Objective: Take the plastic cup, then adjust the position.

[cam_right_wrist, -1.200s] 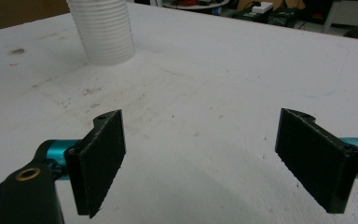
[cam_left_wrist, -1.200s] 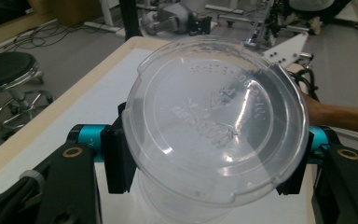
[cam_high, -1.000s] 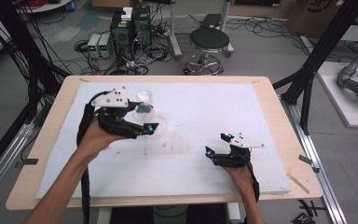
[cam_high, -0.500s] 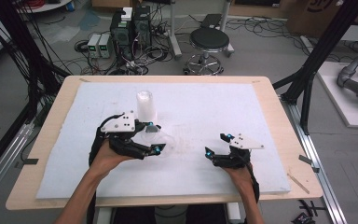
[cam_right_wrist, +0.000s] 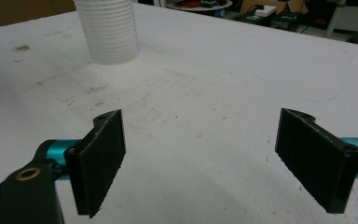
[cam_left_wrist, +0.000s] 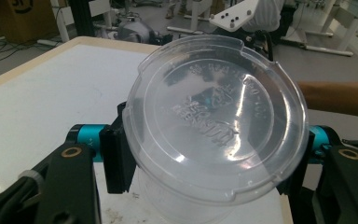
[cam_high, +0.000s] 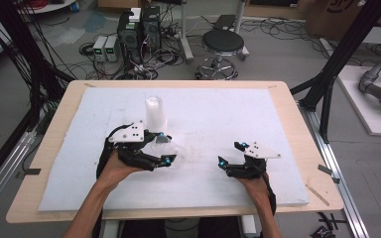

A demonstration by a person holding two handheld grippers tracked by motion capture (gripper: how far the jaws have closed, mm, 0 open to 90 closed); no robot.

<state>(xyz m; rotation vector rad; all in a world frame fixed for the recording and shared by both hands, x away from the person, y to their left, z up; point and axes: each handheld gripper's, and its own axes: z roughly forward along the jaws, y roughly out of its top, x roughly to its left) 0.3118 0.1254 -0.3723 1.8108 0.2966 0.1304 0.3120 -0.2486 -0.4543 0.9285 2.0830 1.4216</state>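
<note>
Beyond the far edge of the tabletop (cam_high: 287, 106), the floor was crowded: a round black stool (cam_high: 223, 42) on a chrome base stood behind the middle, two dark computer towers (cam_high: 139, 25) and small pale boxes (cam_high: 105, 48) sat in a tangle of cables to its left, and black frame posts (cam_high: 335, 64) rose at the right. A white foam sheet (cam_high: 218, 119) covered nearly all of the wooden top, scuffed and faintly marked near its middle.

On that sheet, a ribbed translucent cup (cam_high: 155, 113) stood upside down, left of centre and toward the far side. From the right gripper view the same cup (cam_right_wrist: 107, 30) stood ahead and to the left, with bare sheet between it and the jaws.

The left tool (cam_high: 164, 150) lay just in front of the cup, close to it but apart. It was clenched on a clear round plastic lid (cam_left_wrist: 216, 119), the black jaws pressing its rim from both sides. The lid was tilted with its embossed face toward the camera. In the high view the lid (cam_high: 171, 146) was only a faint glassy patch between the jaws. The left hand (cam_high: 114, 171) held the tool from behind, forearm running in from the bottom edge, tool pointed right and slightly forward.

The right tool (cam_high: 230, 154) sat well apart to the right, low over the sheet, its jaws spread wide with nothing between them. The right hand (cam_high: 255, 183) gripped it from behind, the tool aimed left toward the cup.
</note>
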